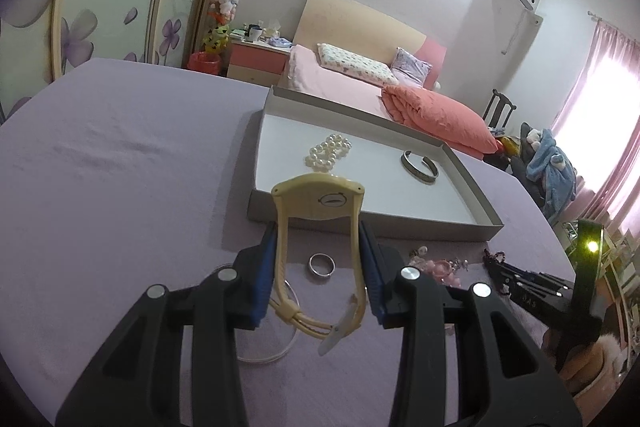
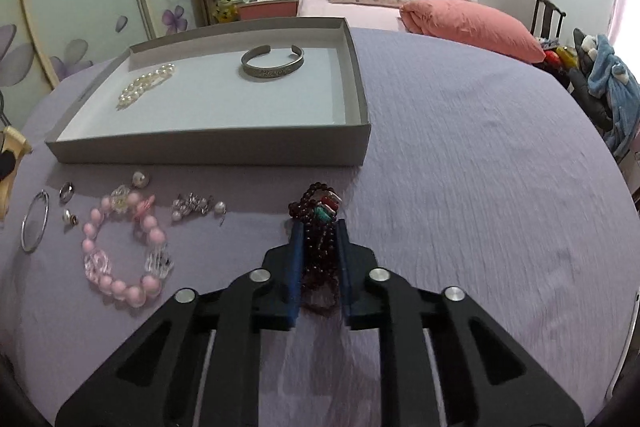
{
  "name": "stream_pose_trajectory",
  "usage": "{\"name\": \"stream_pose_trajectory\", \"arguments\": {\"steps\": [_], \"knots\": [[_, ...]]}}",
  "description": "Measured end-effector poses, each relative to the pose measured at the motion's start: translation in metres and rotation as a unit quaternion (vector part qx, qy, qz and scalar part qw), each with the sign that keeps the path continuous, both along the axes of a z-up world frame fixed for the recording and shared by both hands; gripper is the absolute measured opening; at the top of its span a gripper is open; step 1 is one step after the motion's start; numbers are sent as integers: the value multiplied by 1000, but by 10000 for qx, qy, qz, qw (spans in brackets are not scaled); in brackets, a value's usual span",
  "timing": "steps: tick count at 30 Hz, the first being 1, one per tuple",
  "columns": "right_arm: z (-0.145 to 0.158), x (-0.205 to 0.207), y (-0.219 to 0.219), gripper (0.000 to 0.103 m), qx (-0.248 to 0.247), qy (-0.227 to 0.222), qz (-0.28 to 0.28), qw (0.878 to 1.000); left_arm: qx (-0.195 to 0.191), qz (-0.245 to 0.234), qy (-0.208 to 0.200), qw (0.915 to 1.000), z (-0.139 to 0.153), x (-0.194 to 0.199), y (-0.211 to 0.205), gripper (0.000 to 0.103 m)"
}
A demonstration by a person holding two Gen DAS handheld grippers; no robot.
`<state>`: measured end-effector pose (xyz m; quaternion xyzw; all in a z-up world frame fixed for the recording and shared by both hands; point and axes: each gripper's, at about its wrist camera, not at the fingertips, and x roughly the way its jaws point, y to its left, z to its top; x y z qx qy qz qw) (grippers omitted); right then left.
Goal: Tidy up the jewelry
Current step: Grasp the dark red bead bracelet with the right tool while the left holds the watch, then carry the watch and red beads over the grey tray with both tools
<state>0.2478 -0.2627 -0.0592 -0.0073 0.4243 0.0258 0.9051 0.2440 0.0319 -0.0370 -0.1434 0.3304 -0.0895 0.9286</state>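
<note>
Both wrist views look down close, sharing the grey tray.

No text, label, brand or number can be read anywhere in either view.

Pearls left of cuff in tray, bracelets (maybe earrings) in front

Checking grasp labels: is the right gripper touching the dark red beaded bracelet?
Touching. The right wrist view shows the right gripper with both blue pads pressed against the dark red beaded bracelet.
</note>
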Motion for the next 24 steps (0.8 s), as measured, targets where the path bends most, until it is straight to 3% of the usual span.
{"name": "stream_pose_trajectory", "arguments": {"steps": [4,12,24], "knots": [[3,-7,-6,9,263,-43,-65,9996,-40,-34,-34,10000,1,-3,-1,39],[45,-36,-10,9,750,-959,-16,9926,-106,-31,-252,9996,15,-18,9,39],[118,-69,11,9,882,-2223,362,9703,-115,-73,-679,9976,45,-46,12,39]]}}
